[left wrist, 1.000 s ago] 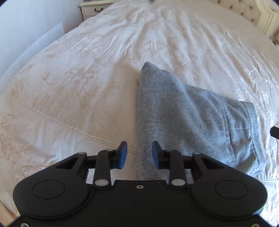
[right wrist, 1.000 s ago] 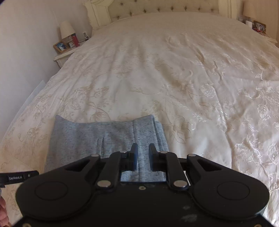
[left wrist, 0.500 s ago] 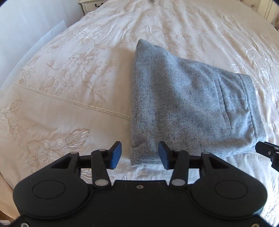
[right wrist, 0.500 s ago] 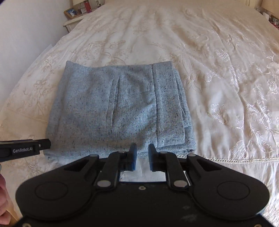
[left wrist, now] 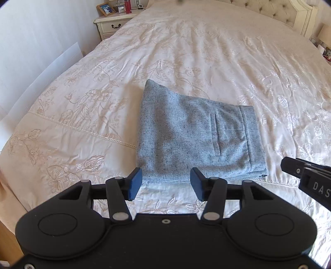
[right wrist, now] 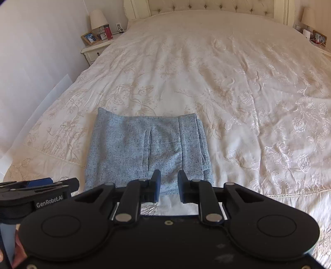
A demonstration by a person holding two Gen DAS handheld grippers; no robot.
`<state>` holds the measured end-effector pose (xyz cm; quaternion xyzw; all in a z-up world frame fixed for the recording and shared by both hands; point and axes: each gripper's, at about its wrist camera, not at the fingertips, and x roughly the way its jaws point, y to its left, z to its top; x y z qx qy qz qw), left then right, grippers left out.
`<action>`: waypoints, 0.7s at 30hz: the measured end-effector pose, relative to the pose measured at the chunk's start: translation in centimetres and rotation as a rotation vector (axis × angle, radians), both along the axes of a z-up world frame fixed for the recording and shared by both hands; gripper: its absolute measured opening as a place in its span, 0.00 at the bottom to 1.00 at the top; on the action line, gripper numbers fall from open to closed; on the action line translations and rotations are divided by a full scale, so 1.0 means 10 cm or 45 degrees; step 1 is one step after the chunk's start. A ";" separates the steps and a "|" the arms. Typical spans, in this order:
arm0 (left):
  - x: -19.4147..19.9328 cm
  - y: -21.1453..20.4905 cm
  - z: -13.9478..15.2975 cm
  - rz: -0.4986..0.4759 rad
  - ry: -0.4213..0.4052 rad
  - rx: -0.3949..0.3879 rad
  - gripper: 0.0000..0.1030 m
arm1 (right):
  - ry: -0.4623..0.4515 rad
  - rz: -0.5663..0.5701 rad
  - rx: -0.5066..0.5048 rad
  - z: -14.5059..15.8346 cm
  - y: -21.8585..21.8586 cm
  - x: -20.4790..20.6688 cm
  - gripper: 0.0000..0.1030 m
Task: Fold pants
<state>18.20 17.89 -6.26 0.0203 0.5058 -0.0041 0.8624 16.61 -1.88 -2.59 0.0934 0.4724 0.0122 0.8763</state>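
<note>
The grey speckled pants (left wrist: 196, 136) lie folded into a compact rectangle near the foot of the bed, waistband to the right; they also show in the right wrist view (right wrist: 146, 151). My left gripper (left wrist: 165, 184) is open and empty, held just short of the pants' near edge. My right gripper (right wrist: 168, 186) is open with a narrow gap and empty, above the near edge of the pants. Each gripper shows at the edge of the other's view.
The cream embroidered bedspread (right wrist: 238, 87) covers the whole bed. A nightstand (right wrist: 95, 51) with a lamp, photo frame and red bottle stands at the left of the headboard (right wrist: 206, 8). A white wall runs along the left side.
Both grippers have pulled back and risen from the pants, so more of the bed shows. The left jaws have opened wider. The pants lie still.
</note>
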 end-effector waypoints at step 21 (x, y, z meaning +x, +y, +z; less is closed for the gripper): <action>-0.32 -0.13 0.22 0.006 -0.045 0.017 0.56 | -0.057 0.013 0.010 0.28 -0.04 -0.34 0.20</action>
